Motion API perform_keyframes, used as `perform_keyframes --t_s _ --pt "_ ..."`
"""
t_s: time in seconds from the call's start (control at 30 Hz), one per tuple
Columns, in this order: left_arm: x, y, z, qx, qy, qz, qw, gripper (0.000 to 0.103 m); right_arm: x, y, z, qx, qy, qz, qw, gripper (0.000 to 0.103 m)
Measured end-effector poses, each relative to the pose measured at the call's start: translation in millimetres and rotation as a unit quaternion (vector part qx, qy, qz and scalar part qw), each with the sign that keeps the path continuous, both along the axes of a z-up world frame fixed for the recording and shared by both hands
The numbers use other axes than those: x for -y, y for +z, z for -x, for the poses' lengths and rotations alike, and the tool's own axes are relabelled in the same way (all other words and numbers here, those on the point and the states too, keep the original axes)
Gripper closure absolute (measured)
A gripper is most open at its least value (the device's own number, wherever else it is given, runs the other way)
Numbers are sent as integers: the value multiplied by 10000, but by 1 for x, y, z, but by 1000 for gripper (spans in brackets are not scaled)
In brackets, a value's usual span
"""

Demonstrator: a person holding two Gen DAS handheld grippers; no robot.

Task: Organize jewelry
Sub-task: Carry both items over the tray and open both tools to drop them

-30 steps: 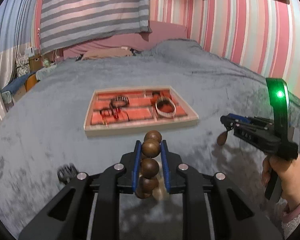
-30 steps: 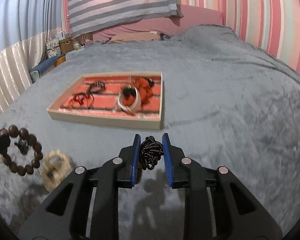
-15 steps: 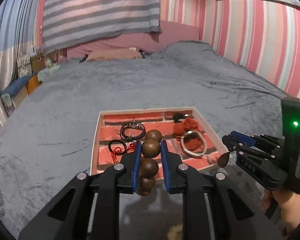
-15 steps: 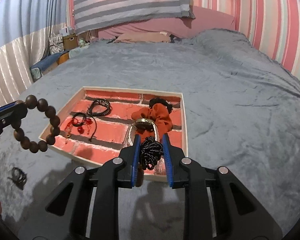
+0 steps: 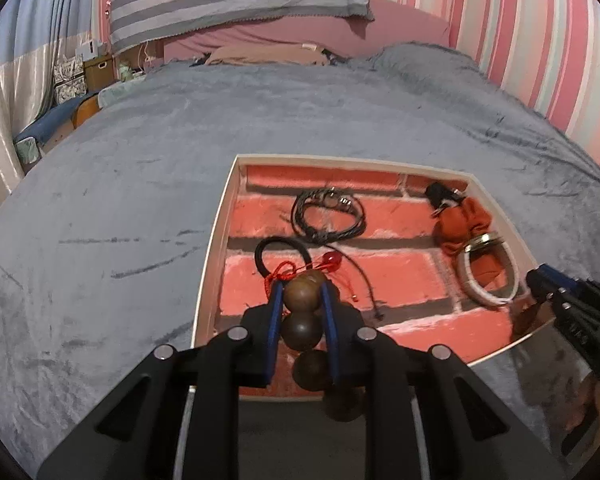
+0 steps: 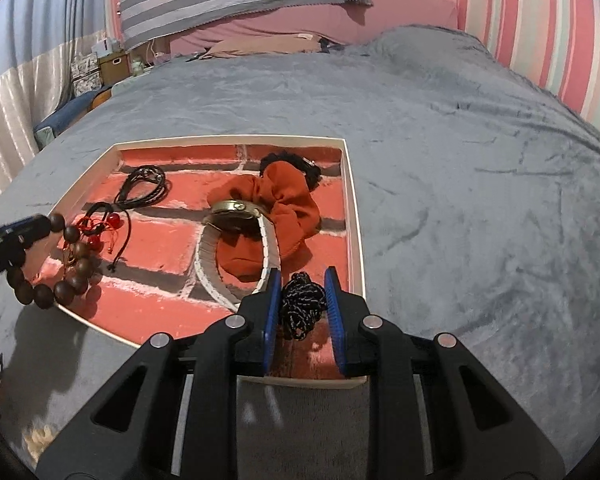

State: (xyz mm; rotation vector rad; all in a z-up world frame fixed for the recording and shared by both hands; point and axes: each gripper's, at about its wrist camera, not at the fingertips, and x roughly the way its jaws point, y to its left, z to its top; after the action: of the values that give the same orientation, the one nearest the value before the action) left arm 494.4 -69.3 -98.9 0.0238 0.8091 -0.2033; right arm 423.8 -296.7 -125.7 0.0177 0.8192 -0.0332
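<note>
Both tongs have advanced over the tray (image 6: 352,216). Lower centre, left tongs (image 5: 302,296) clamp the wooden bead bracelet (image 5: 303,312); right tongs (image 6: 302,300) clamp a black braided cord (image 6: 300,306). Beyond lie a watch (image 6: 236,210) and orange scrunchie (image 6: 288,196); no legible writing

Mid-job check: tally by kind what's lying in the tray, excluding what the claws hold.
Cord bracelets: 2 (black cord coil, red-beaded cord)
Hair ties: 2 (orange scrunchie, black hair tie)
Watch: 1
Total: 5
</note>
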Motion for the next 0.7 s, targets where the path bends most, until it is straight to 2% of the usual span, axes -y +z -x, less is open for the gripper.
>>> perform_keyframes --t_s 0.3,0.5,0.57,0.63,0.67,0.7 --pt "3 -22 -25 -157 143 -193 9996 83 -1 -21 -21 -248 -32 170 9995 80" --pt "-1 -27 -26 -219 212 -232 9993 82 -4 -25 -22 -285 3 296 9992 80" --pt "0 -20 -22 -152 246 -286 9992 80 -4 -23 -21 -293 17 290 9991 75" --pt "1 -12 -19 -92 246 -265 9993 62 -2 -16 -16 -221 63 222 9995 65" --pt "1 -7 -17 -55 246 -252 9994 58 -1 -12 -14 -179 55 160 9997 60" --pt "2 -1 -14 -8 221 -227 9995 54 1 -6 -11 -118 67 49 9999 49"
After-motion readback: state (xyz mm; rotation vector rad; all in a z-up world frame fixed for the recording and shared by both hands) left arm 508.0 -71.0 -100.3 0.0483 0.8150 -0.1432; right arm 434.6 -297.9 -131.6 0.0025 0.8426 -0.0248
